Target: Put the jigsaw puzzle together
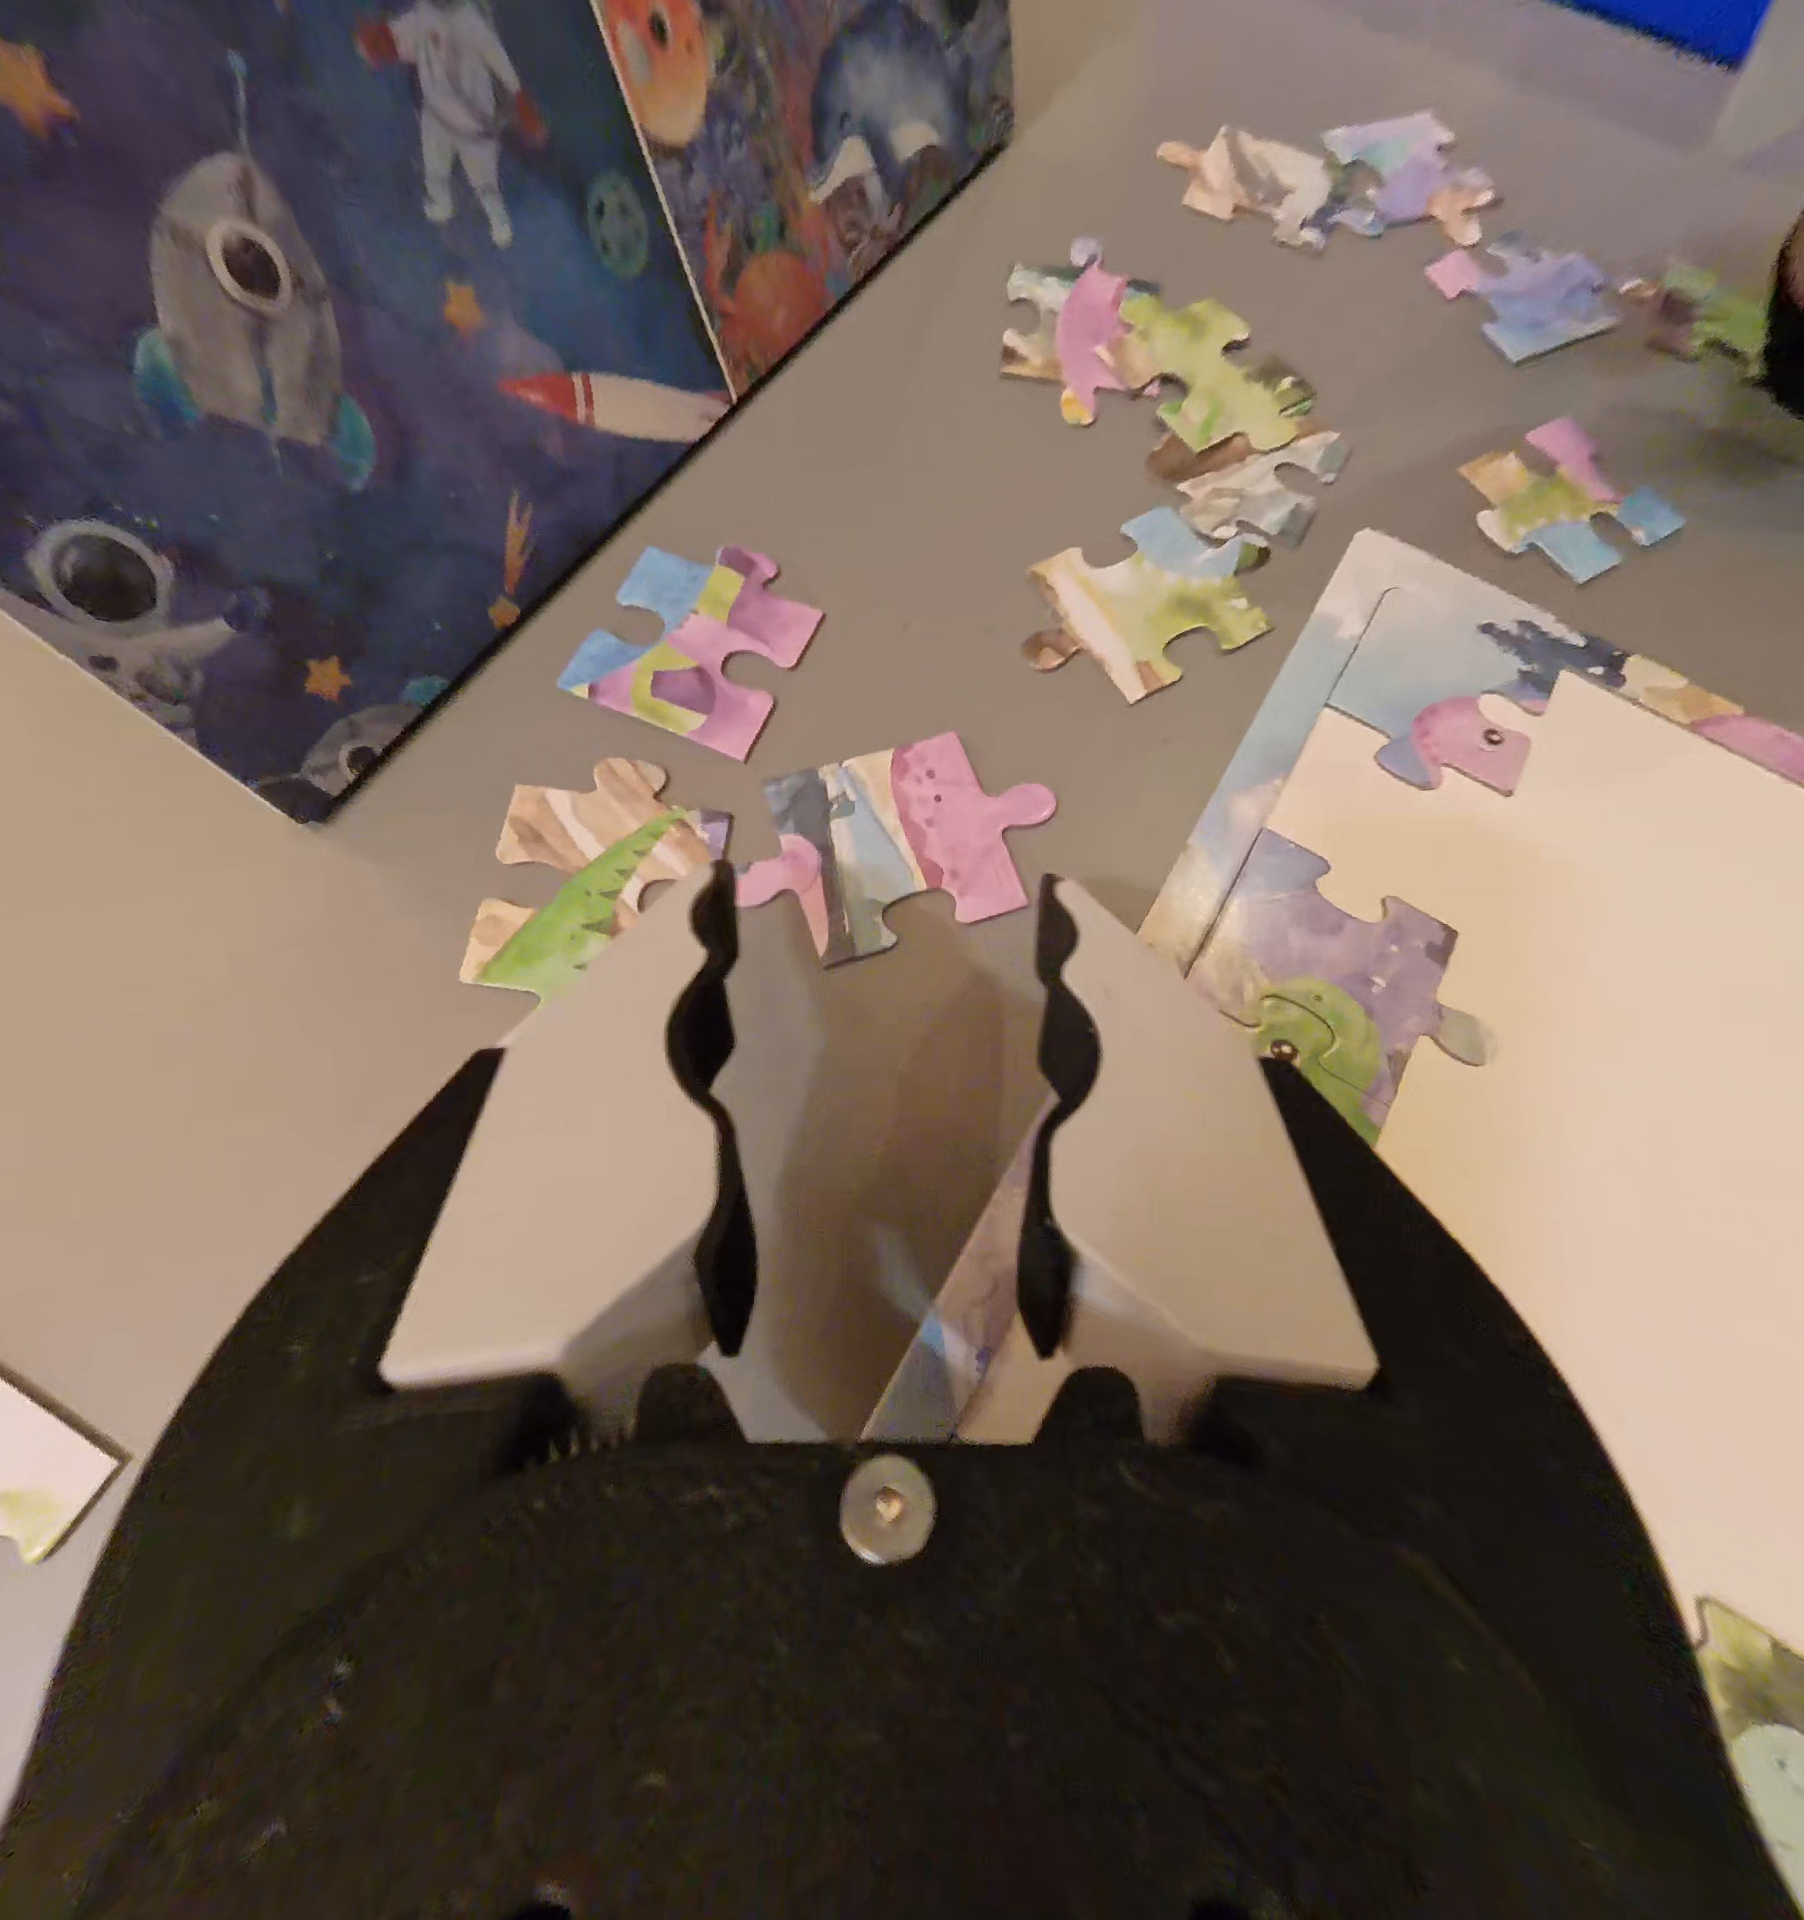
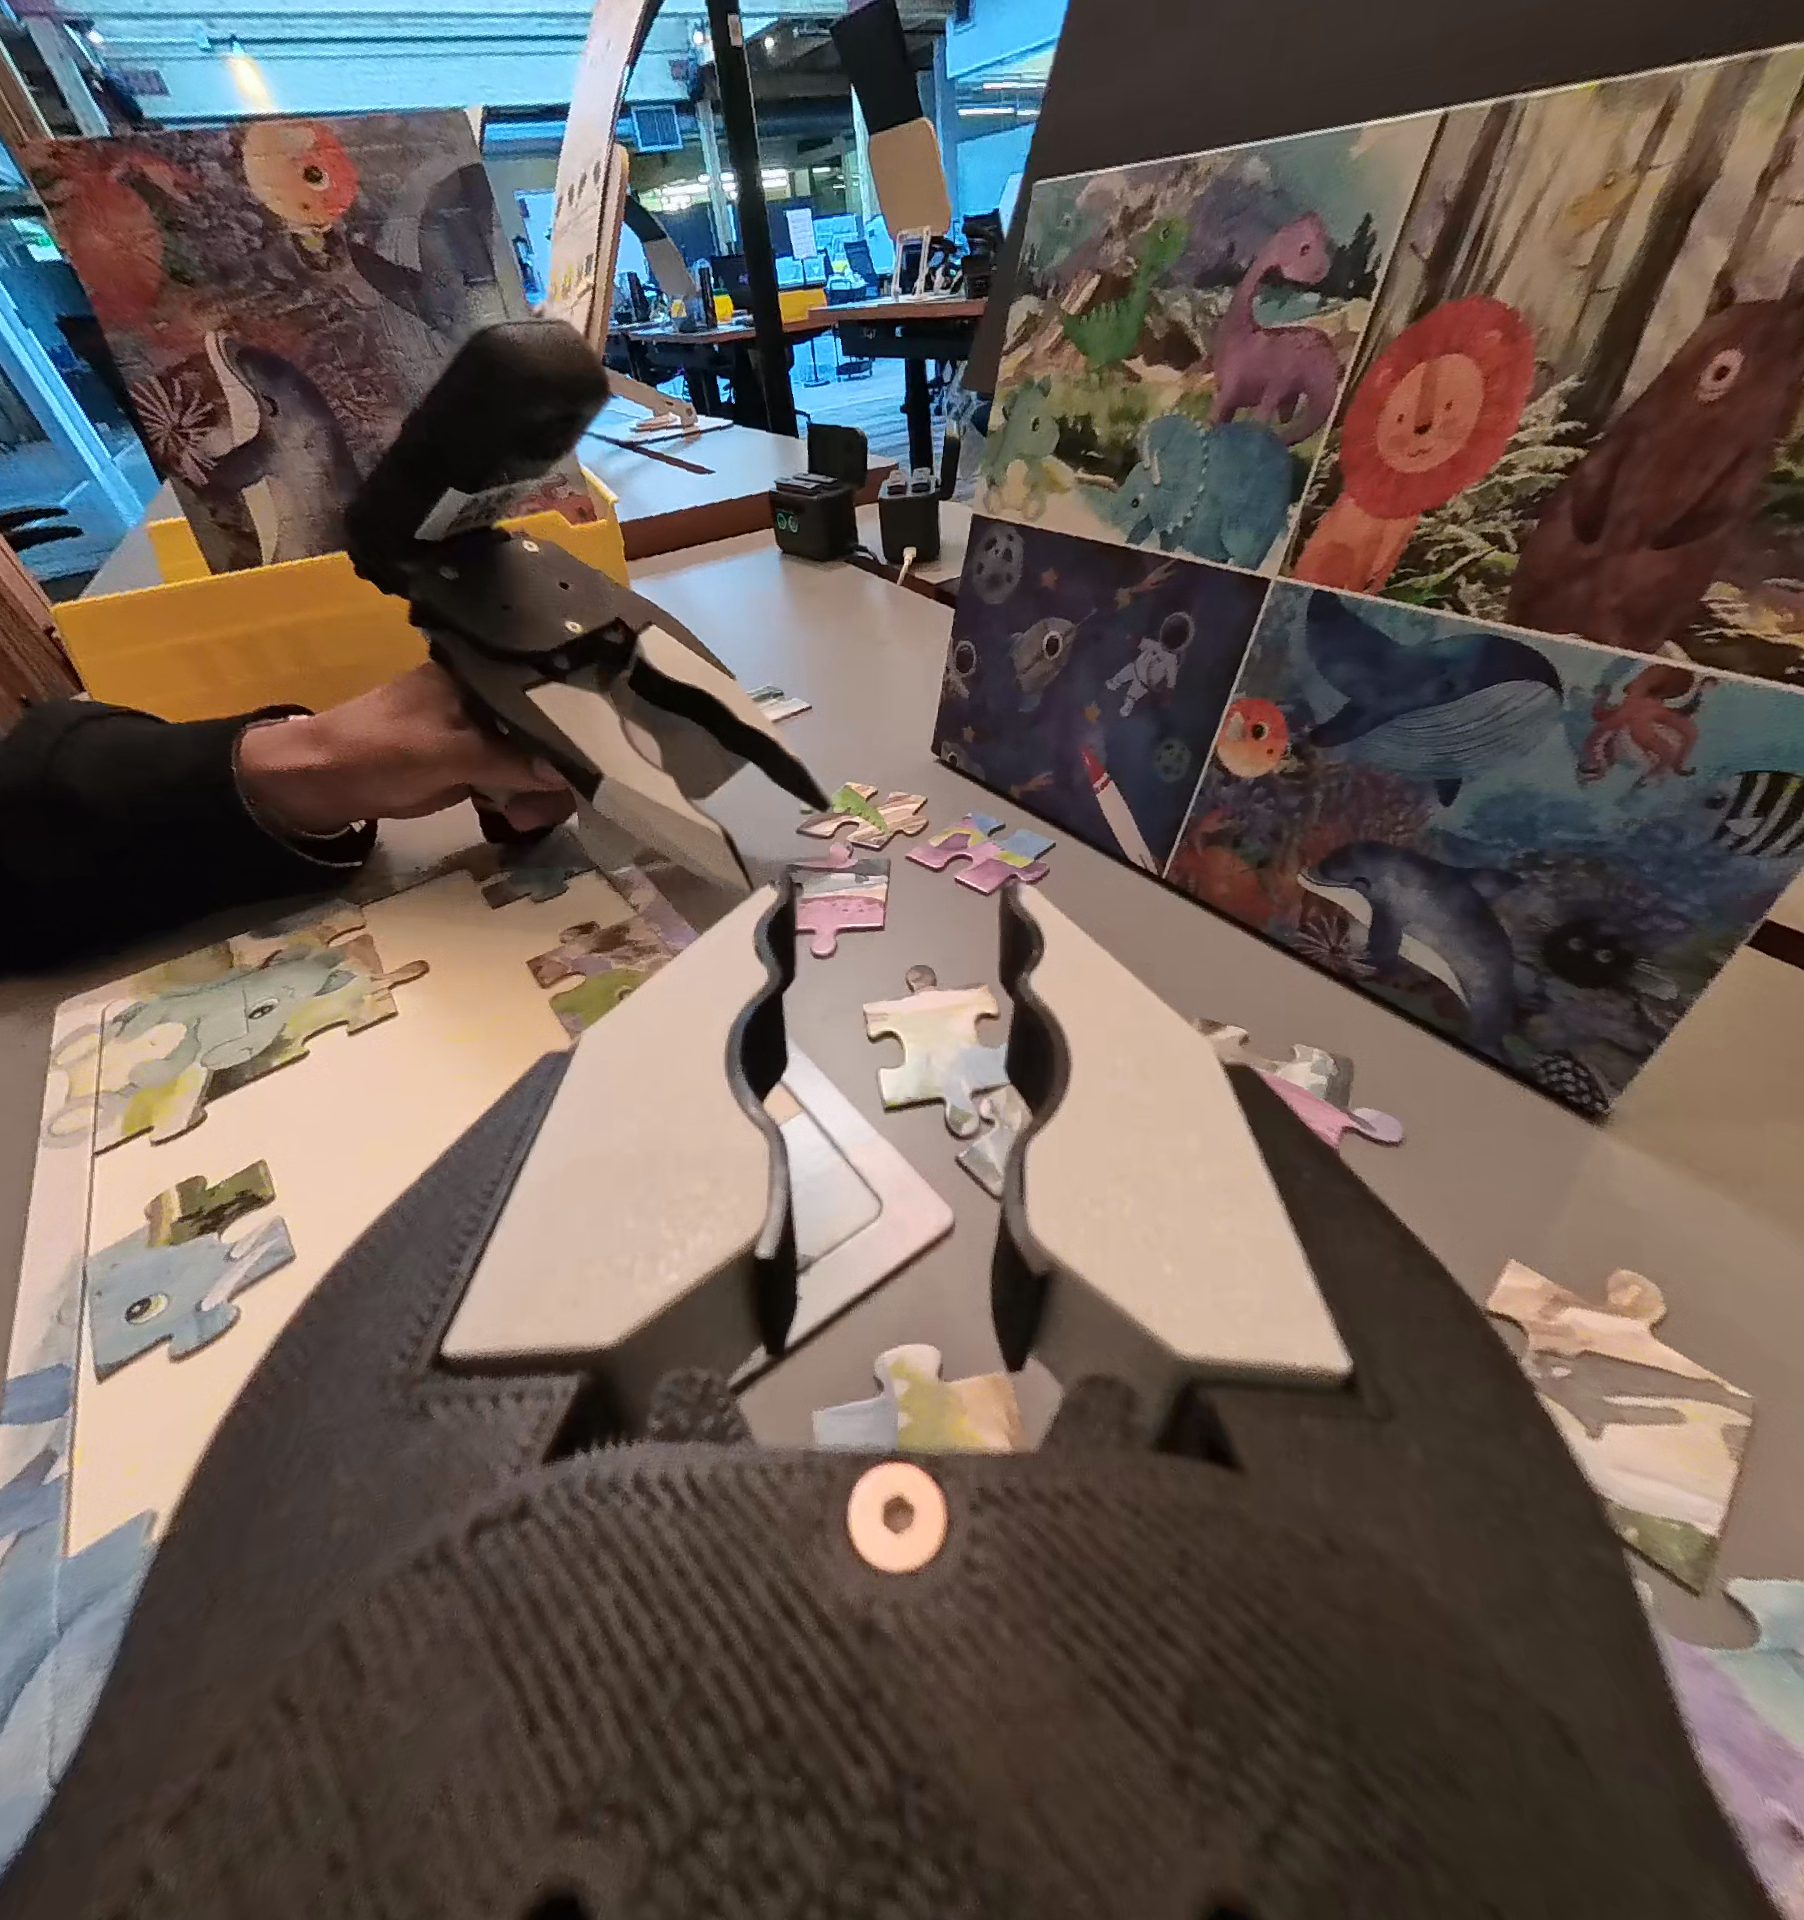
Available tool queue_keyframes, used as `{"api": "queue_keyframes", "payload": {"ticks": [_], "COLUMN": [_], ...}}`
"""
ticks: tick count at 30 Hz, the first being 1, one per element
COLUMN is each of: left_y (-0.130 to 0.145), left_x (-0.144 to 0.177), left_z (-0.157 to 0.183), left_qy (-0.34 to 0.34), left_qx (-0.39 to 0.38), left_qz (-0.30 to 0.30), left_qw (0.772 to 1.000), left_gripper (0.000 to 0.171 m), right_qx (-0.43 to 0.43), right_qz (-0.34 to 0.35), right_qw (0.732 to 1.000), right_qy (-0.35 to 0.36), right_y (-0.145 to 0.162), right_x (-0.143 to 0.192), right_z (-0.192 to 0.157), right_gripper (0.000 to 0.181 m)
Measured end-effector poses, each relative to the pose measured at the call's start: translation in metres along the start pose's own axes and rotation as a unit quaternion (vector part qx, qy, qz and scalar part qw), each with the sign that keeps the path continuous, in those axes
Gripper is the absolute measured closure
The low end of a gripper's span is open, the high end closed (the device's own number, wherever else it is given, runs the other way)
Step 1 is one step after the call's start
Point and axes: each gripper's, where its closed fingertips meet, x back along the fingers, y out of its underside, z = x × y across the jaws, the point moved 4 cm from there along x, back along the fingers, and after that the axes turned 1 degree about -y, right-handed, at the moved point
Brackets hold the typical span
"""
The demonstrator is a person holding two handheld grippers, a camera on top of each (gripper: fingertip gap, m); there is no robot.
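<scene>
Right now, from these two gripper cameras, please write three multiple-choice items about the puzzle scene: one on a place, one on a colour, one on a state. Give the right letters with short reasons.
1. Where does the loose piece with the green spiky dinosaur back lie?
A. inside the puzzle tray
B. on the grey table, left of the left gripper's tips
C. on top of the picture box

2. What colour is the dinosaur head already set at the puzzle tray's top edge?
A. pink-purple
B. orange
C. black

3. How is the left gripper?
A. shut on a piece
B. open, holding nothing
C. out of view

Answers: 1 B, it rests on the table outside the tray; 2 A, the head is pink-purple; 3 B, its fingers stand apart with nothing between them.
</scene>
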Motion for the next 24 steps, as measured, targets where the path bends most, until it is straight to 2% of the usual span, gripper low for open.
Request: {"api": "queue_keyframes", "payload": {"ticks": [2,5,8,10,15,17,22,24], "left_y": [0.0,0.0,0.006,0.006,0.006,0.006,0.007,0.006], "left_x": [-0.004,-0.01,-0.018,-0.019,-0.017,-0.016,-0.015,-0.014], "left_z": [0.0,0.002,0.003,0.009,0.012,0.012,0.009,0.007], "left_qy": [-0.022,-0.044,-0.051,-0.029,-0.016,-0.015,-0.022,-0.033], "left_qx": [-0.012,-0.035,-0.051,-0.048,-0.055,-0.059,-0.061,-0.059], "left_qz": [-0.011,-0.023,-0.063,-0.065,-0.061,-0.058,-0.058,-0.053], "left_qw": [1.0,0.998,0.995,0.996,0.997,0.996,0.996,0.996], "left_gripper": [0.102,0.1,0.1,0.117,0.139,0.158,0.156,0.142], "right_qx": [0.002,0.008,0.006,0.0,-0.002,0.001,0.002,0.003], "right_qz": [0.002,0.004,0.007,0.01,0.012,0.011,0.01,0.01], "right_qw": [1.0,1.0,1.0,1.0,1.0,1.0,1.0,1.0], "right_qy": [-0.002,0.002,0.004,0.003,0.002,0.003,0.001,0.001], "right_y": [-0.002,-0.004,-0.004,-0.004,-0.004,-0.005,-0.005,-0.005], "right_x": [0.0,0.001,0.003,0.003,0.003,0.003,0.003,0.003], "right_z": [-0.002,-0.002,-0.001,0.001,0.001,0.0,-0.001,-0.001], "right_gripper": [0.144,0.144,0.144,0.144,0.145,0.145,0.145,0.145]}}
